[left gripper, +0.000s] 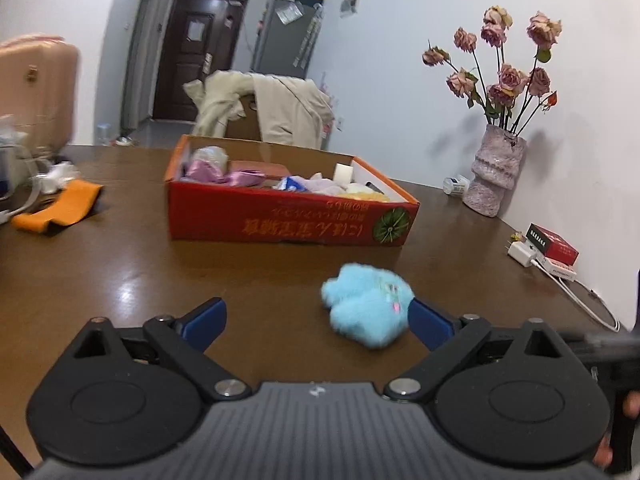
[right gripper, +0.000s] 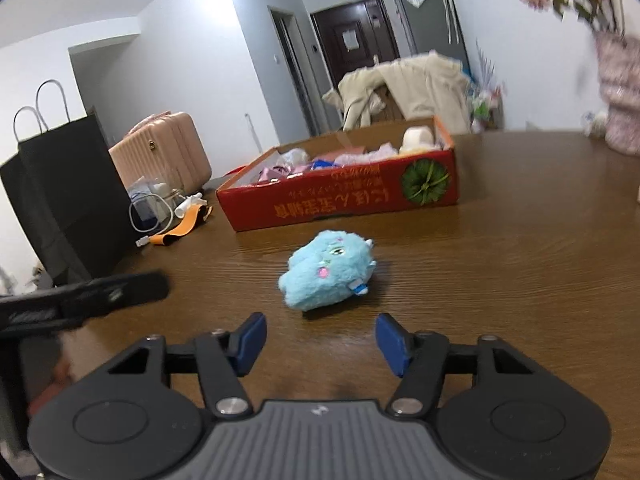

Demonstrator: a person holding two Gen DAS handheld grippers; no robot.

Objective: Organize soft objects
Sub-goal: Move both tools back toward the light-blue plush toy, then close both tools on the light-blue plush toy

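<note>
A small light-blue plush toy [left gripper: 366,304] lies on the brown wooden table, in front of a red cardboard box [left gripper: 288,224] that holds several soft items. My left gripper [left gripper: 318,322] is open, with the plush just ahead of its right finger and apart from the left one. In the right wrist view the plush [right gripper: 328,274] lies a little ahead of my right gripper [right gripper: 320,338], which is open and empty. The box [right gripper: 344,200] stands beyond it. The left gripper's body shows blurred at the left [right gripper: 84,300].
A vase of dried roses [left gripper: 496,168], a red packet [left gripper: 554,242] and a white charger with cable [left gripper: 524,254] stand along the right wall. An orange strap [left gripper: 60,208] and cables lie at the left. A black paper bag [right gripper: 60,200] and pink suitcase [right gripper: 164,152] stand left.
</note>
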